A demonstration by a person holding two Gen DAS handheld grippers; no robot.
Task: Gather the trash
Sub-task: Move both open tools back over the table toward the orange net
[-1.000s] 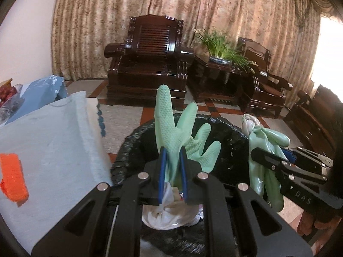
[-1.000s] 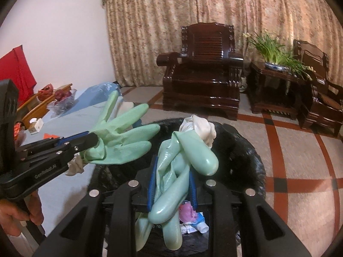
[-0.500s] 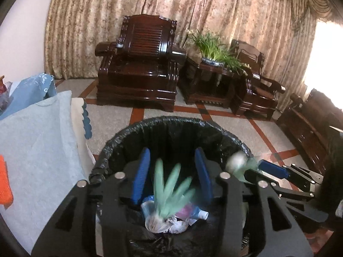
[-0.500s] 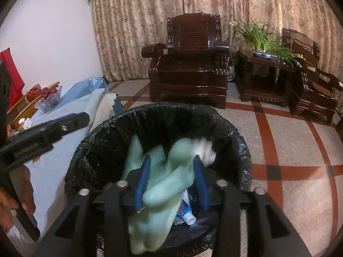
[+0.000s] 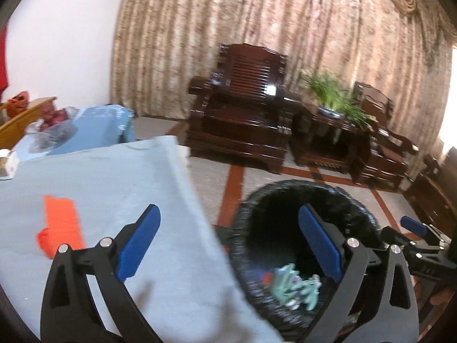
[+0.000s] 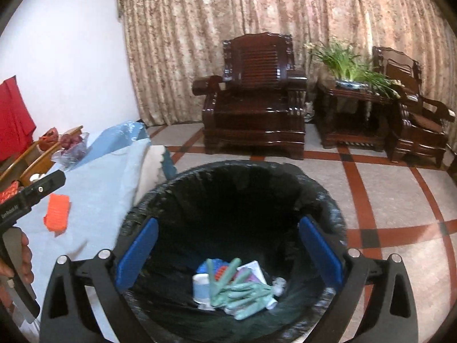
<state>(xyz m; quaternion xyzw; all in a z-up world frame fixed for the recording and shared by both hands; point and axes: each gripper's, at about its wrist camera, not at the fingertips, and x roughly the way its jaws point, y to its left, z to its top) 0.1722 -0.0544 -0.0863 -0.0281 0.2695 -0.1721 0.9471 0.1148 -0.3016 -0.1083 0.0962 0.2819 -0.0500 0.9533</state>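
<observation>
Two green rubber gloves (image 6: 240, 291) lie loose at the bottom of the black-lined trash bin (image 6: 228, 165), on top of tubes and wrappers. My right gripper (image 6: 228, 223) hangs over the bin mouth, its jaws opening wide with nothing between them. My left gripper (image 5: 228, 214) straddles the table's corner and the bin (image 5: 285, 184); its jaws are opening too and hold nothing. The gloves (image 5: 294, 285) show blurred in the left wrist view. An orange scrap (image 5: 60, 225) lies on the pale blue tablecloth (image 5: 114, 185).
A dark wooden armchair (image 6: 254, 97), a side table with a green plant (image 6: 351, 65) and a second chair (image 6: 414, 108) stand by the curtain. A bag of red fruit (image 5: 51, 125) sits at the table's far end. Tiled floor (image 6: 400, 200) lies right of the bin.
Both grippers went from shut on a green glove to wide apart, and both gloves dropped into the bin. The left gripper swung left toward the table; the right stayed over the bin.
</observation>
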